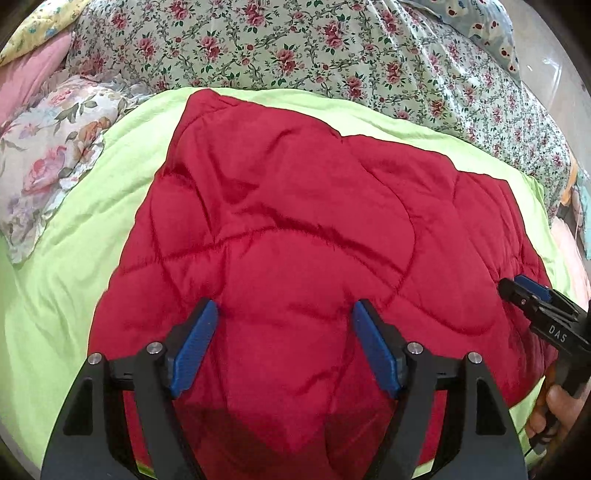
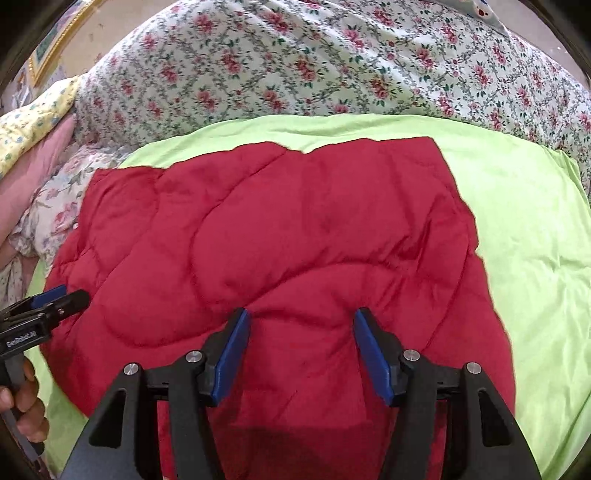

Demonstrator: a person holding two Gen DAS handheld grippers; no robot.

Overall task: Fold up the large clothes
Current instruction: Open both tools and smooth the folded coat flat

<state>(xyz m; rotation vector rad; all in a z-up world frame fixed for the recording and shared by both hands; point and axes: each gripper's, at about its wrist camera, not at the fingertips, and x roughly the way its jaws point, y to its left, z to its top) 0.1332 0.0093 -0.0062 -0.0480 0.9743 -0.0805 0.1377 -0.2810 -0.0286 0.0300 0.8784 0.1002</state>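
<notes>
A red quilted padded garment (image 1: 295, 229) lies spread on a lime green sheet (image 1: 66, 288); it also shows in the right wrist view (image 2: 277, 229). My left gripper (image 1: 284, 314) is open and empty, hovering over the near part of the garment. My right gripper (image 2: 301, 321) is open and empty, also over the garment's near part. In the left wrist view the right gripper (image 1: 517, 286) shows side-on at the garment's right edge. In the right wrist view the left gripper (image 2: 62, 295) shows side-on at the garment's left edge.
The green sheet (image 2: 524, 236) lies on a bed covered with a rose-patterned cloth (image 1: 295, 48). A floral pillow (image 1: 48, 162) and a pink cloth (image 1: 26, 81) lie at the left. A blue patterned pillow (image 1: 487, 33) lies at the far right.
</notes>
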